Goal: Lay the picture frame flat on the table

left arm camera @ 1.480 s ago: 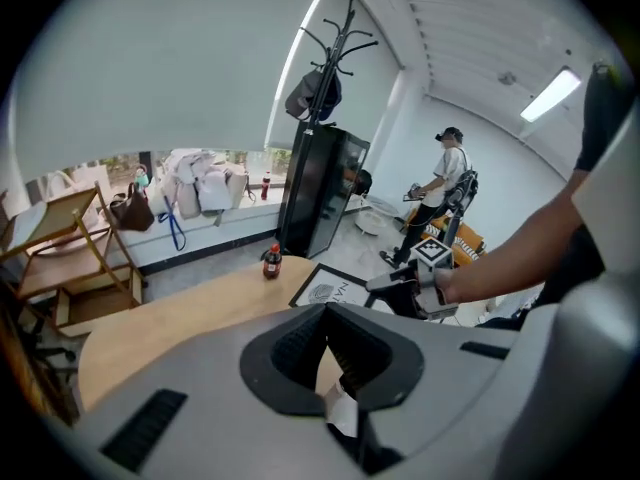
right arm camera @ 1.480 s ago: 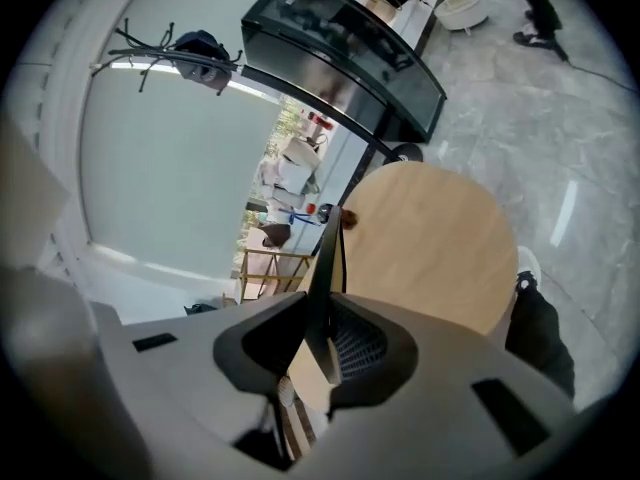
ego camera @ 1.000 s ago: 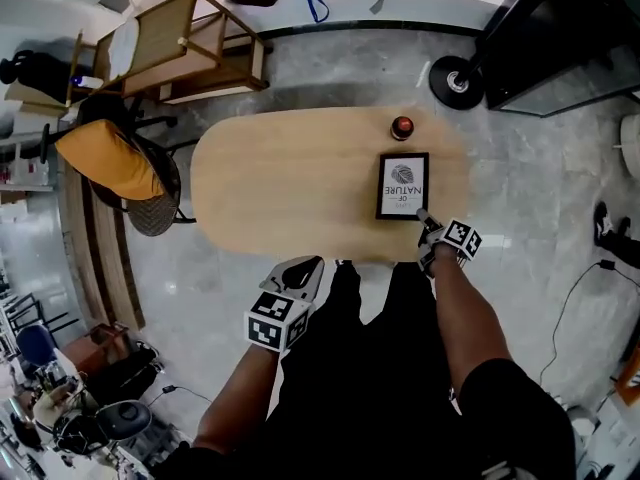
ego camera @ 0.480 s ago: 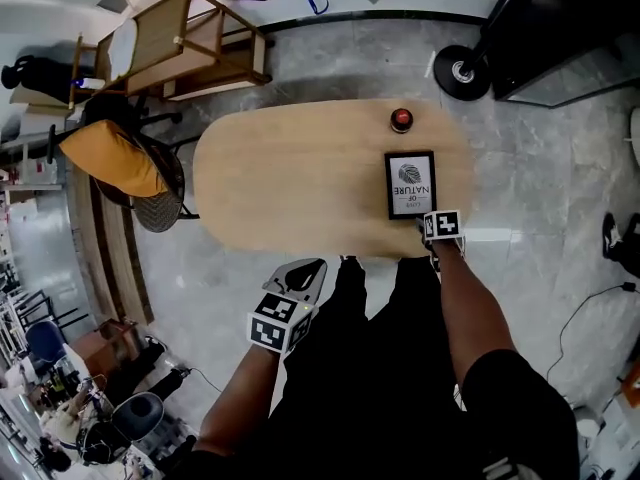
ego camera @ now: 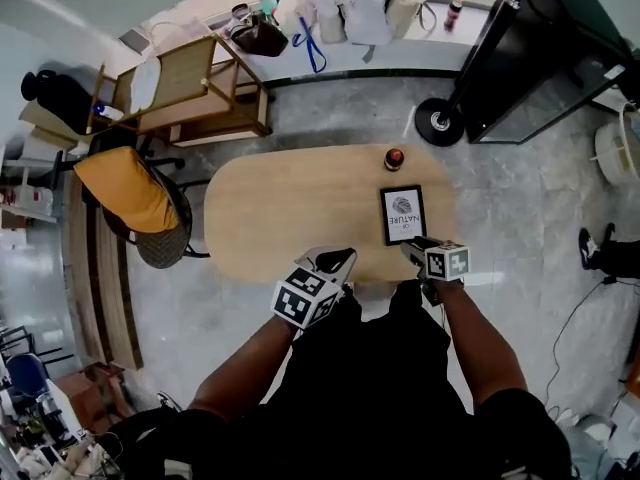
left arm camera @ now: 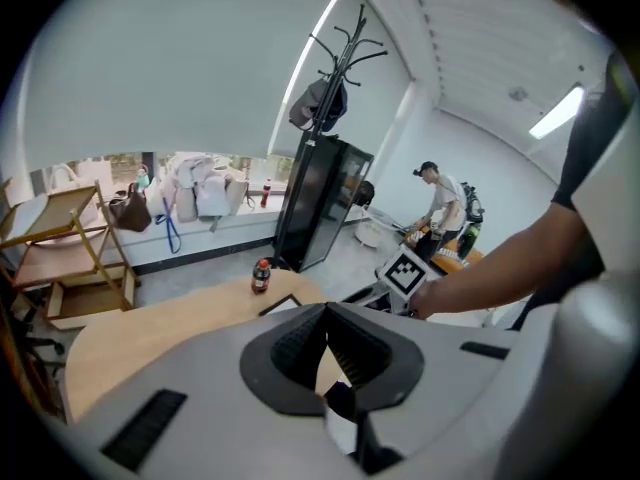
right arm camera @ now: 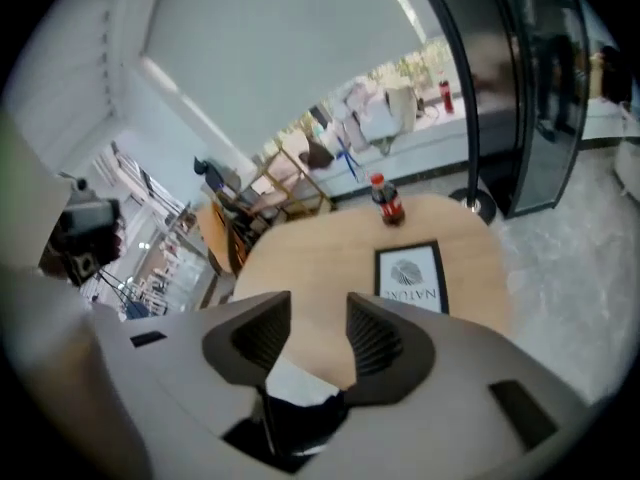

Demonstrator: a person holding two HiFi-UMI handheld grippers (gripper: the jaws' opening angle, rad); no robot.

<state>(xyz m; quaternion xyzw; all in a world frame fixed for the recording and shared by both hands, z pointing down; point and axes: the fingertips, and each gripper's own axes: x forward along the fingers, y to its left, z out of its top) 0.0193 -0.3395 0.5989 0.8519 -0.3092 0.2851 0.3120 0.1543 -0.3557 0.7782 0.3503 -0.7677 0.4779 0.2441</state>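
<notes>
Looking down from the head view, the picture frame (ego camera: 403, 215) is lying flat on the oval wooden surface (ego camera: 290, 208), print side up, over toward the right end. A small dark bottle with a red cap (ego camera: 395, 157) stands upright just past the frame's far edge, close to it but not touching.

The right tool (ego camera: 411, 246) sits at the near edge of the surface, right by the frame's near right corner. Its own view shows the jaws spread with a clear gap, and they're closing at this moment, but there's nothing between them, just bare wood showing through. The frame is out beyond the jaw tips there, not in the grip (you can read "NATURE" on the print, upside down from that side).

The left tool (ego camera: 335, 260) hangs at the near edge of the surface too, closer to the middle and well apart from the frame. Its jaws are pressed together at the tips and it's not pinching anything.

Around the room: a chair with an orange back (ego camera: 125, 188) on the left of the surface, a wooden rack (ego camera: 185, 63) behind it, a tall black cabinet (ego camera: 530, 48) at the far right, and another person (left arm camera: 440, 203) in the background of the left gripper view.
</notes>
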